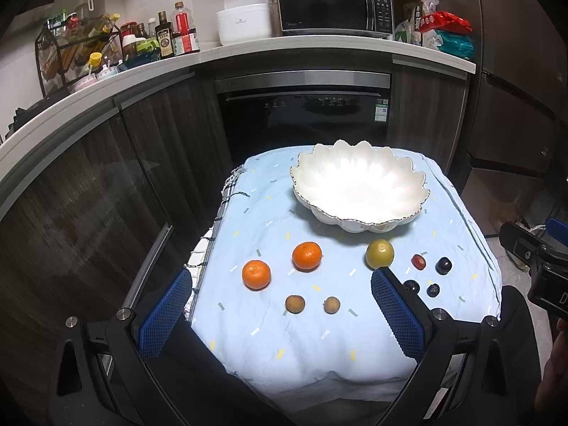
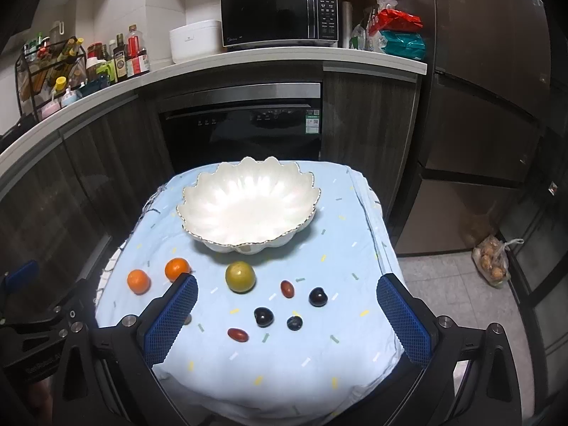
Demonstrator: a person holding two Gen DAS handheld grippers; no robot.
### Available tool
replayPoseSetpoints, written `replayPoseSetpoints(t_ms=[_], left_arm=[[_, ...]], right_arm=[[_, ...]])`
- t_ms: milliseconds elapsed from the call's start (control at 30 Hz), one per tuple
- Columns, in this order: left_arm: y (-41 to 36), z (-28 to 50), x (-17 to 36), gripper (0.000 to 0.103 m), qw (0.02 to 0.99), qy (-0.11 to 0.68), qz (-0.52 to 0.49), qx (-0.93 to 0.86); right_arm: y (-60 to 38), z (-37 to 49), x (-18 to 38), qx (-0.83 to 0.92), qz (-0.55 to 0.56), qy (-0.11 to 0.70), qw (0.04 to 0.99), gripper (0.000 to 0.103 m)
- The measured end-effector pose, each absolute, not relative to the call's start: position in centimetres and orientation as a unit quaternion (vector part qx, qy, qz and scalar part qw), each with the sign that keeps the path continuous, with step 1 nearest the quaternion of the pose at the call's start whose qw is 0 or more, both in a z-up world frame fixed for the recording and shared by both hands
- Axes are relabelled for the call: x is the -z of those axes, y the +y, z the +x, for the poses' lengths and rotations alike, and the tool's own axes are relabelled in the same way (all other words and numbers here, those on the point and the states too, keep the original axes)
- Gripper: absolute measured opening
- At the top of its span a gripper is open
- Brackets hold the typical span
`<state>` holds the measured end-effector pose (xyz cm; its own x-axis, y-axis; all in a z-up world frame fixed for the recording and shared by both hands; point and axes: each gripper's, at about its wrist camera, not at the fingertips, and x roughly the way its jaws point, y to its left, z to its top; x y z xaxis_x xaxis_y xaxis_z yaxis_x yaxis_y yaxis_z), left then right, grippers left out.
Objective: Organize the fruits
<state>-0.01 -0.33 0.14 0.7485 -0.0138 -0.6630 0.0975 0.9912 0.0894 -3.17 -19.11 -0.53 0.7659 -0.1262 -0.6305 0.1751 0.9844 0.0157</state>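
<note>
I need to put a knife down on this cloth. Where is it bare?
The near strip of cloth, below the fruit, is bare, as is the back left corner beside the white bowl. It is crowded between the oranges and the dark grapes.

Dim kitchen, bowl [image 1: 358, 188] perhaps overexposed, fisheye-bent edges

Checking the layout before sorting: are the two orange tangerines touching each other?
Apart. The left wrist view shows blue cloth between the two orange tangerines.

Two wrist views, side by side, angled down over the same cloth-covered table [image 1: 319, 348].
</note>
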Motion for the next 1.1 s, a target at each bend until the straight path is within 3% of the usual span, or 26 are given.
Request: replayPoseSetpoints(t_ms=[1100], left_arm=[[-0.61,-0.31,-0.27,0.103,0.934,0.351,0.06,0.032]], right_arm=[[-19.24,-3.29,0.59,0.081,0.043,0.33,0.94,0.103]])
